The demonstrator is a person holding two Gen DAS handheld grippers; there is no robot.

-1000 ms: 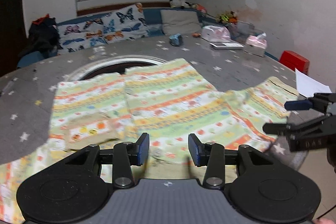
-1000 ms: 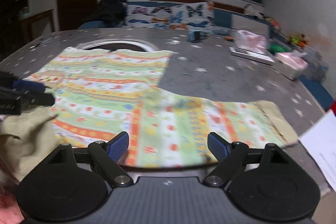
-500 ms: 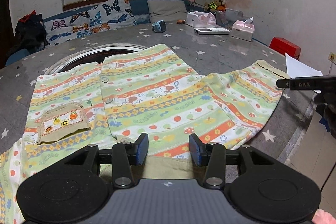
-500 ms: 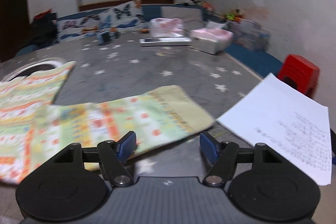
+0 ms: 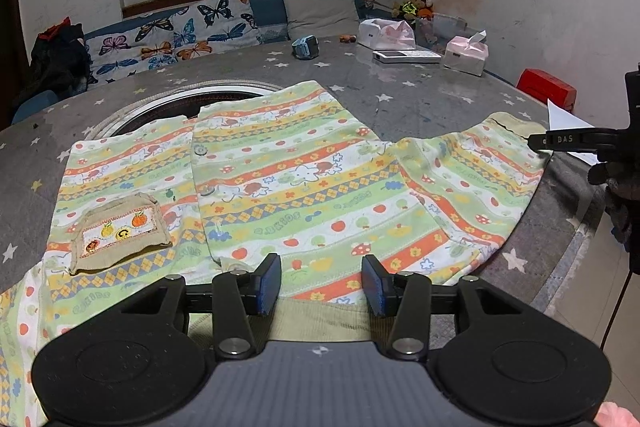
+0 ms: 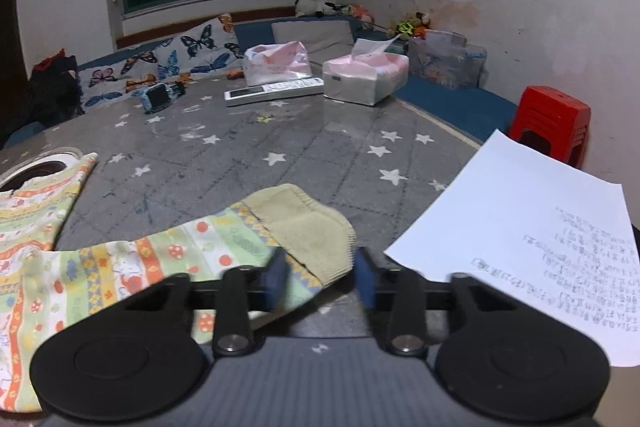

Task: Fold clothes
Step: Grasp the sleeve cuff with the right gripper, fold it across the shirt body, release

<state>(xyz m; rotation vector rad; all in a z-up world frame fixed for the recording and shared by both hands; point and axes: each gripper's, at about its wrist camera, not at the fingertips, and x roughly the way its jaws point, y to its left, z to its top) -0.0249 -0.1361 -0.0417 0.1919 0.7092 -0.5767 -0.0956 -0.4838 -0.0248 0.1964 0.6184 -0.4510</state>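
A child's striped shirt [image 5: 304,187] with a beige chest pocket [image 5: 120,231] lies spread flat on the grey star-patterned table [image 5: 420,99]. My left gripper [image 5: 321,285] hovers at the beige bottom hem [image 5: 320,319], jaws about half apart, and the cloth lies flat beneath them. In the right wrist view the beige cuff [image 6: 308,227] of the right sleeve sits between the jaws of my right gripper [image 6: 320,277]. Those jaws are closing, and the blurred pads [image 6: 276,275] still stand apart around the cuff. From the left wrist view that right gripper [image 5: 536,141] shows edge-on at the sleeve end.
A written sheet of paper [image 6: 540,227] overhangs the table edge right of the cuff. A red stool [image 6: 552,123] stands beyond it. Tissue box [image 6: 364,75], remote [image 6: 272,91] and pink bag [image 6: 276,61] sit at the far side. A round opening [image 5: 188,99] lies behind the collar.
My right gripper has swung right from the shirt's body to the sleeve cuff, and its jaws have narrowed. The left gripper has stayed at the hem.
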